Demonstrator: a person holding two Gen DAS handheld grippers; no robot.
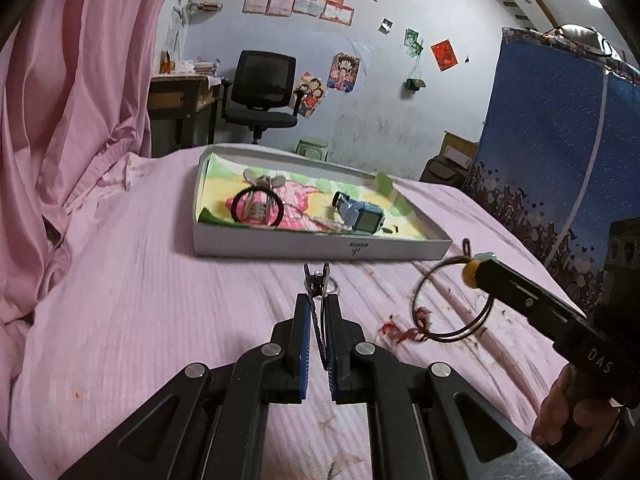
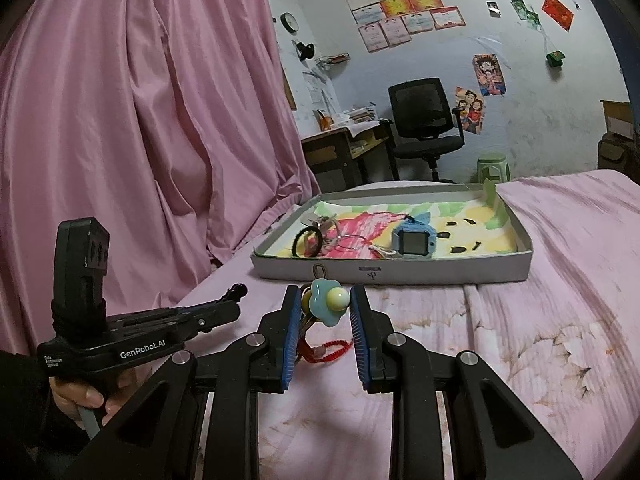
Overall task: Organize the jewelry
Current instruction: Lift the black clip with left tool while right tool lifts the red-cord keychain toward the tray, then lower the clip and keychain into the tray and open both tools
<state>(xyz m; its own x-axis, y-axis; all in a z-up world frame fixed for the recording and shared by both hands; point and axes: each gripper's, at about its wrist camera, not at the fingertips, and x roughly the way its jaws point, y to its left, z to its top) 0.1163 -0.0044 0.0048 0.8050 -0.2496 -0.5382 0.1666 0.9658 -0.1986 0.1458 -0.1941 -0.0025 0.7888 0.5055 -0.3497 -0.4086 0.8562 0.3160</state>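
Both grippers hover short of the white box on the pink bedspread, left gripper clamped tight on a black hair clip, right gripper narrowly pinching the flower-charm bangle, probably staged for drop-off beside the blue watch.

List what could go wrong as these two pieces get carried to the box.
1. The left gripper pinches only a thin clip at its tips; a jolt could let it slip onto the bed.
2. The right gripper holds the bangle by its flower charm, so the hoops hang loose below and may catch the box wall.
3. The red tassel dangles and could snag.
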